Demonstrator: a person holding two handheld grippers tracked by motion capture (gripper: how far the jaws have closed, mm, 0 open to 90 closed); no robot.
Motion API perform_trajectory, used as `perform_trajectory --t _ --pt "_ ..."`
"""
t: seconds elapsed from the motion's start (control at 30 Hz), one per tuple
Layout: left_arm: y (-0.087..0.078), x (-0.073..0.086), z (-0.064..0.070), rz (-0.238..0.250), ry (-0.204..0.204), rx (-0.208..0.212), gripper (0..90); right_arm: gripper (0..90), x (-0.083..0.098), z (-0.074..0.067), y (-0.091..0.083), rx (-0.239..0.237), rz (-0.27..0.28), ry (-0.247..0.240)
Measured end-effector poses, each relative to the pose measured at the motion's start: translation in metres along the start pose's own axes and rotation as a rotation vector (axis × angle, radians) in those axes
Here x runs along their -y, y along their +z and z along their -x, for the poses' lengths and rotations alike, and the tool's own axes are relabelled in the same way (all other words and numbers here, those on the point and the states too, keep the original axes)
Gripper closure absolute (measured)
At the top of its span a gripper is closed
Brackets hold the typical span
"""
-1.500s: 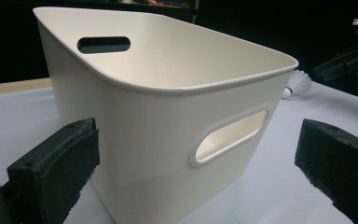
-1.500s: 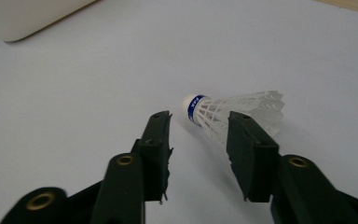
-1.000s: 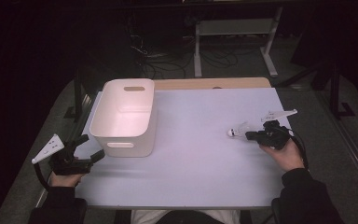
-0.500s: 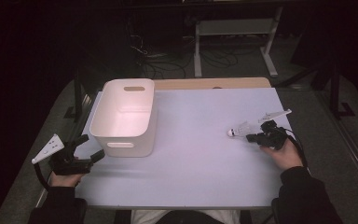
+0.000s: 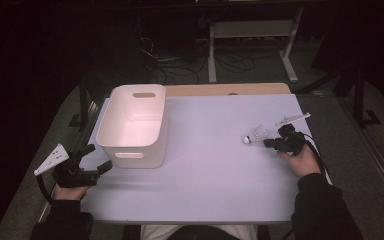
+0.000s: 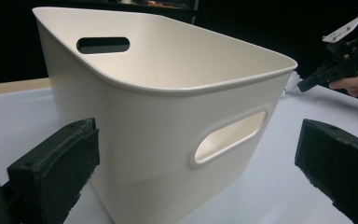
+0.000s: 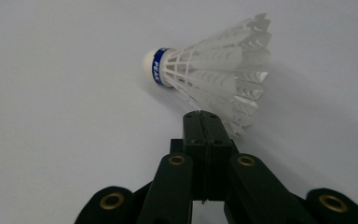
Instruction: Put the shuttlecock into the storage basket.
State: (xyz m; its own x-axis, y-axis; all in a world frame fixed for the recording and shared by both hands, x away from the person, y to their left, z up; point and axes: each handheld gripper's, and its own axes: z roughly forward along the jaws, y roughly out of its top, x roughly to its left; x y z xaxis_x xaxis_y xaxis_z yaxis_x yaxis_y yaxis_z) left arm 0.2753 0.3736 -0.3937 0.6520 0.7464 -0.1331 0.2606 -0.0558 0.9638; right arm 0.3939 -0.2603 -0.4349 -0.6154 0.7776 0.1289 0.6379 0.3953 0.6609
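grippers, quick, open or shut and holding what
left gripper: open, holding nothing, white bin ahead of its fingers.
right gripper: shut on the skirt edge of the shuttlecock.

White bin close ahead of my left gripper, jaws standing wide apart.

I see the bin between and beyond the two black pads, its slot handle facing me, on the pale table. Far right, a hand holds the other gripper.

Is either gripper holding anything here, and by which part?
The right gripper is shut on the shuttlecock's feather skirt edge; the left gripper is open, holding nothing.
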Motion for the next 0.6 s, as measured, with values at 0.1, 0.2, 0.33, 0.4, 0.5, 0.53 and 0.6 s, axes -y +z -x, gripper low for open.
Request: perform_trajectory --t 0.1,0.2,0.33,0.4,0.5,0.53,0.6 --pt "0.000 0.000 0.000 0.000 -0.001 -0.001 0.0 89.2 -0.001 0.006 0.005 0.010 0.010 0.028" --pt "0.000 0.000 0.000 0.000 -0.001 0.000 0.0 89.2 -0.001 0.008 0.006 0.017 0.021 0.041" --pt "0.000 0.000 0.000 0.000 -0.001 -0.001 0.0 89.2 -0.016 0.012 0.007 0.033 0.023 0.044" --pt "0.000 0.000 0.000 0.001 -0.003 -0.001 0.0 89.2 -0.024 0.013 0.008 0.036 0.023 0.042" --pt "-0.001 0.000 -0.001 0.002 -0.003 -0.001 0.0 89.2 -0.030 0.017 0.010 0.031 0.035 0.051" --pt "-0.001 0.000 -0.001 0.003 -0.004 -0.001 0.0 89.2 -0.032 0.018 0.010 0.030 0.041 0.055" --pt "-0.001 0.000 -0.001 0.003 -0.004 0.000 0.0 89.2 -0.033 0.020 0.011 0.026 0.049 0.063"
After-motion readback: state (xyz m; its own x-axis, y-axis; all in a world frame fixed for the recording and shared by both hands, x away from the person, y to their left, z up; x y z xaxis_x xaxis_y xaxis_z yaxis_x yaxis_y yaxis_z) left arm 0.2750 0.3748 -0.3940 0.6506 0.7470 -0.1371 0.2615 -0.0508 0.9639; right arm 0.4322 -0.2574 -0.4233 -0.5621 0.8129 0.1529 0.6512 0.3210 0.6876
